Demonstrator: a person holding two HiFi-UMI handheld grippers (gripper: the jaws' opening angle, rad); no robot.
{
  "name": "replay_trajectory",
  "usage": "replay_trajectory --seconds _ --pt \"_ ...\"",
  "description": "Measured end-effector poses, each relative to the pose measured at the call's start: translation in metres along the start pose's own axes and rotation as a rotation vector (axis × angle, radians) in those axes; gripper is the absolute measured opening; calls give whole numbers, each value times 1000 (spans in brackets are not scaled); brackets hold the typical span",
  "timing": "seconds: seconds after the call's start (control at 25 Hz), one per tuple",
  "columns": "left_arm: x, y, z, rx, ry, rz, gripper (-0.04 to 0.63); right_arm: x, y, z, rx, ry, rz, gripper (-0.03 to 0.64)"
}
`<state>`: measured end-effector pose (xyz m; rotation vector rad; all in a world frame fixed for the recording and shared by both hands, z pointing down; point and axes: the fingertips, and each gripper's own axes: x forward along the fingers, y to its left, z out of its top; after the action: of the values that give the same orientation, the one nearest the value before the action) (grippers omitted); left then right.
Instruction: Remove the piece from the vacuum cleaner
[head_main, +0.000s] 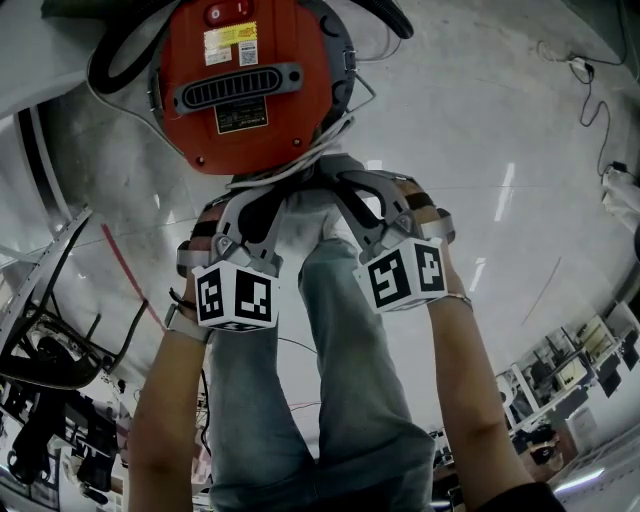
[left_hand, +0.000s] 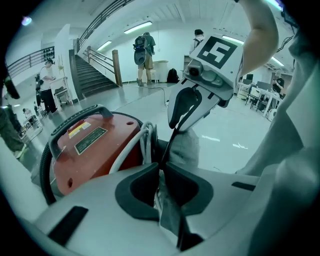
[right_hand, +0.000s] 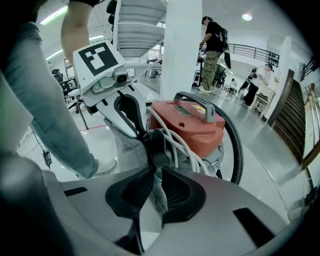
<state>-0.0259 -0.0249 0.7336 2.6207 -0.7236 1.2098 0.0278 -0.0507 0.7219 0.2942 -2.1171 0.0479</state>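
Piece: grey cloth bit (left_hand: 187, 147), at the near end of the vac (head_main: 245, 85). It looked joined to the vac, which sat on the floor (head_main: 500, 120).
L gripper (left_hand: 161, 172): fingers shut tight on one side of the piece.
R gripper (right_hand: 154, 172): fingers shut tight on the other side.
Risk 1: the cloth looked thin & soft. A hard or one-sided tug could rip it, or it could slip out of one pair of fingers.
Risk 2: the white cord (right_hand: 177, 142) lay wrapped just beside the piece. It could snag, & then the pull would drag the whole vac along.
Risk 3: if dust was inside, tipping the piece could spill it. Couldn't tell if any was.
Arms: both reached fwd & down, side by side. The grippers aimed at the vac w/ tips close together.
Hose (right_hand: 235, 145): curled round the vac's side, away from the fingers.
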Motion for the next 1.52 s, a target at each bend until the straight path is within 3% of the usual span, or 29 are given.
replay_trajectory --seconds 0.2,0.32,0.56,0.72,0.88,1.08,1.24,1.52 --pt "-20 5 -2 -51 40 41 35 -25 -5 -3 73 -3 -56 61" --pt "-40 9 3 -126 39 50 33 -49 -10 11 165 -32 -72 32" --pt "-86 25 48 -310 -97 68 18 -94 -15 39 327 -113 -90 28" --pt "-96 39 107 -370 -213 92 18 -128 -29 46 449 -207 -103 28" --pt "-141 44 152 -367 -279 96 17 -179 -42 88 520 -297 -148 28" --pt "-202 50 207 -376 -312 136 18 -258 -61 138 529 -407 -205 28" --pt "-247 63 246 -371 -338 179 18 -311 -72 163 568 -429 -230 28" --pt "-324 72 296 -370 -373 246 17 -404 -79 218 539 -488 -304 28"
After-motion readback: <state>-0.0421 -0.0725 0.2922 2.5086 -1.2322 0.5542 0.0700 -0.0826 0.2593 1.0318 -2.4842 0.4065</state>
